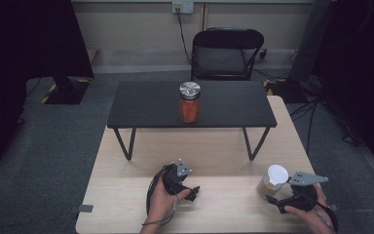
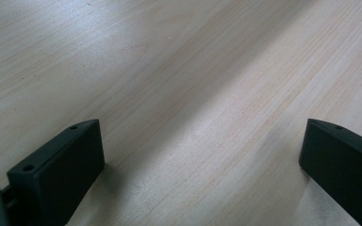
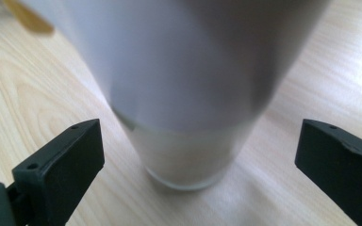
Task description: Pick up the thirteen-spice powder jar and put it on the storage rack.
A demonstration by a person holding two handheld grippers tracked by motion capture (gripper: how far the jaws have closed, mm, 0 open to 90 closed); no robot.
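A white paper cup [image 1: 274, 179] stands upright on the light wooden table [image 1: 126, 161] at the front right. My right gripper [image 1: 274, 199] is open right behind it. In the right gripper view the cup [image 3: 188, 103] looms close between the wide-apart jaws, and neither jaw touches it. My left gripper [image 1: 194, 192] rests low over the table at front centre, held by a hand. Its jaws stand open over bare wood [image 2: 193, 117] with nothing between them. A glass jar [image 1: 190, 103] with orange contents and a silver lid stands on the small black table [image 1: 141, 105] farther back.
The black table stands on thin legs on the rear part of the wooden table. A black folding chair [image 1: 226, 53] is behind it. Cables and dark stands lie on the grey floor at both sides.
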